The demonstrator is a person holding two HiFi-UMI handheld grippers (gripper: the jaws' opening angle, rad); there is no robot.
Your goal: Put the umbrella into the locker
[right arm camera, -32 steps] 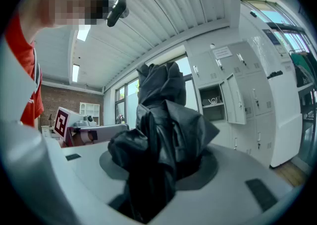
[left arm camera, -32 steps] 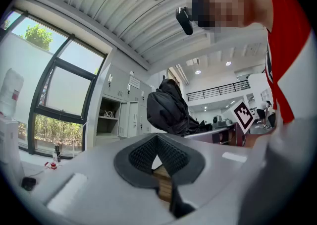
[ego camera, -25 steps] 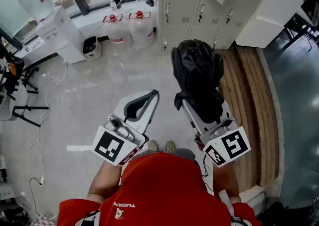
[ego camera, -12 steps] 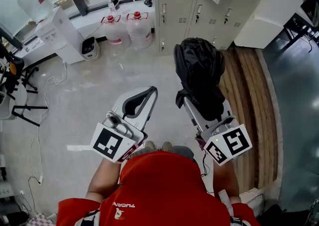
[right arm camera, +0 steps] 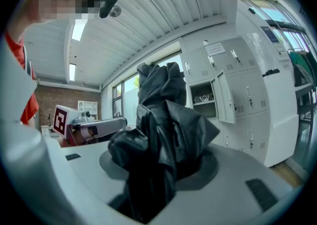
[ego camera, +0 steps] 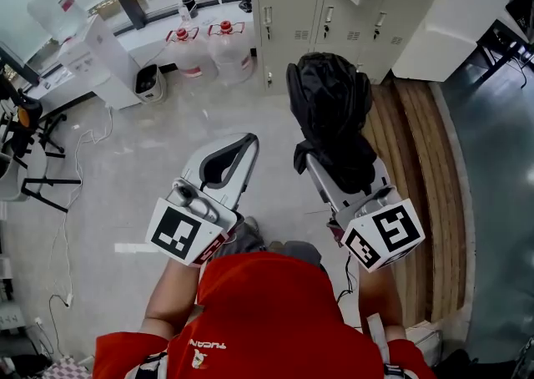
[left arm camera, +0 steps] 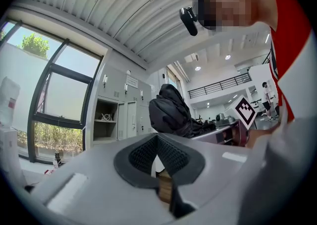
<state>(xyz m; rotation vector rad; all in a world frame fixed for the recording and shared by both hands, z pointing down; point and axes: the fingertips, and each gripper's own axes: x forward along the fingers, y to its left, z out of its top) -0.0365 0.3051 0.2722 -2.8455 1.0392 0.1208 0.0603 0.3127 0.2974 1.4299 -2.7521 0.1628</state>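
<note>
A black folded umbrella (ego camera: 329, 110) sticks forward from my right gripper (ego camera: 335, 170), whose jaws are shut on its lower end. In the right gripper view the umbrella (right arm camera: 161, 135) fills the middle and hides the pads. My left gripper (ego camera: 248, 144) is beside it on the left, shut, with nothing held. In the left gripper view its dark pads (left arm camera: 171, 157) meet in front of the camera. The grey lockers (ego camera: 288, 27) stand ahead. One compartment (right arm camera: 203, 97) is open, with its door (right arm camera: 225, 97) swung out and a white cable inside. That compartment (left arm camera: 105, 120) also shows in the left gripper view.
Two water jugs (ego camera: 204, 52) stand left of the lockers, with a white water dispenser (ego camera: 92, 48) and a small bin (ego camera: 150, 78) farther left. A slatted wooden platform (ego camera: 421, 169) runs along the right. A white cabinet (ego camera: 450, 18) is at the back right, and cables (ego camera: 67, 202) lie on the floor at the left.
Both grippers have moved a little forward toward the lockers, with the umbrella still gripped in the right one. The person has stepped forward.
</note>
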